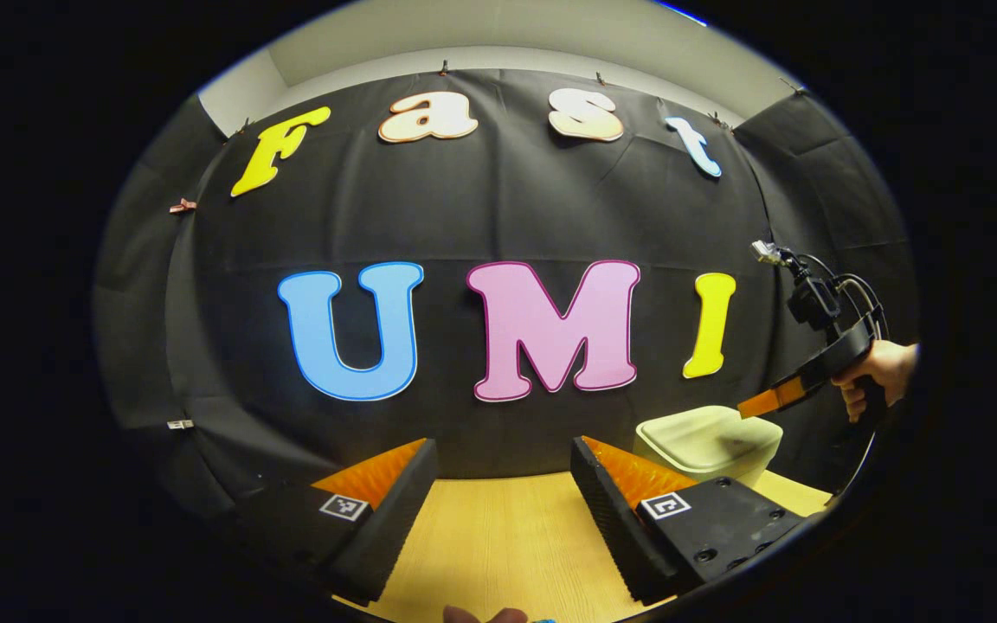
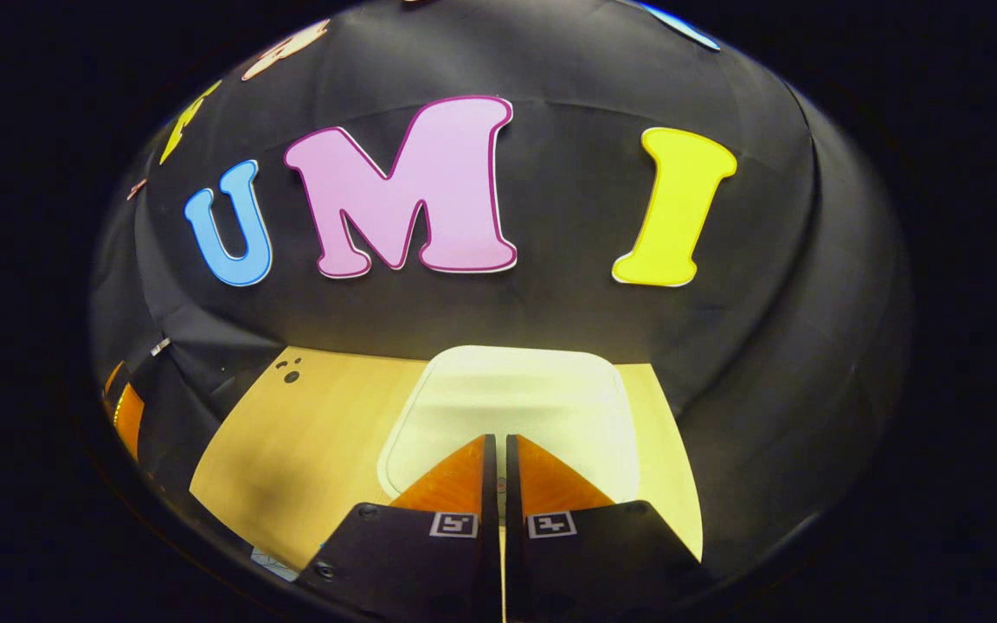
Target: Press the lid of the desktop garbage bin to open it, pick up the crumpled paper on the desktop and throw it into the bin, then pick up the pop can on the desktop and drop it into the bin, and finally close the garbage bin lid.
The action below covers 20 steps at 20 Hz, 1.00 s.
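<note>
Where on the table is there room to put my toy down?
Bare light wooden tabletop lies left of the cream plastic bin, toward the black cloth wall. The bin's corner is crowded: the right hand-held gripper is over its closed lid.

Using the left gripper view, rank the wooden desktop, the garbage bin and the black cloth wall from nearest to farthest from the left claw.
1. Wooden desktop: directly below and between the open left claw fingers.
2. Garbage bin: ahead to the right, lid down, with the right claw tips over it.
3. Black cloth wall: behind both, across the back.
</note>
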Available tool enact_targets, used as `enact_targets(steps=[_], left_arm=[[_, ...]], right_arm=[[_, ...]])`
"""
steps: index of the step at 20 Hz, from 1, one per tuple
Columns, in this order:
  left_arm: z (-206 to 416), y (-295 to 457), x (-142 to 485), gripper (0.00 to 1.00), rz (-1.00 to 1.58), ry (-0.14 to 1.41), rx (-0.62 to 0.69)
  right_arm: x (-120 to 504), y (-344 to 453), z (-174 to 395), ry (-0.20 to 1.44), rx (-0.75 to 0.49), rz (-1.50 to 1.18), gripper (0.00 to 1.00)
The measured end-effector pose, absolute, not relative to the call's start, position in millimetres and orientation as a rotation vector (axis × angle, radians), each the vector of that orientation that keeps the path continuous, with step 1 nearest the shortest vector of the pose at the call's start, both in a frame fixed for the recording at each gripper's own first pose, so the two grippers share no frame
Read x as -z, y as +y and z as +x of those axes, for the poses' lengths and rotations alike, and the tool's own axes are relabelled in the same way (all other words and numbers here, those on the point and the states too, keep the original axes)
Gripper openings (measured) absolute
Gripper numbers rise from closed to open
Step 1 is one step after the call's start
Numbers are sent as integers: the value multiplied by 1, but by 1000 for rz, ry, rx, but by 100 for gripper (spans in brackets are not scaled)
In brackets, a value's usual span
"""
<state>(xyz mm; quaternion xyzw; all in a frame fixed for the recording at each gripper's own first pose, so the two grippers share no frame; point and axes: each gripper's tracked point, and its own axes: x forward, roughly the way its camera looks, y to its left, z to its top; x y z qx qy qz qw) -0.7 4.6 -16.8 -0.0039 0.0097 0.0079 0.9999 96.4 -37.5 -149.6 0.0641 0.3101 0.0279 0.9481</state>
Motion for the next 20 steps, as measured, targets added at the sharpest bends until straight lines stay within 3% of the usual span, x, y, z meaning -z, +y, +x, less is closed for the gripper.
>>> enact_targets(steps=[10,11,12,20], left_arm=[[-3,8,24,98,-13,40,-30],[-3,9,24,98,-12,40,-31],[-3,9,25,98,-10,40,-32],[-1,7,28,98,-21,47,-35]], right_arm=[[185,-38,101,712,-53,129,6],[189,-38,100,721,-52,131,2],[190,-38,100,726,-56,138,6],[194,-37,101,722,-91,117,7]])
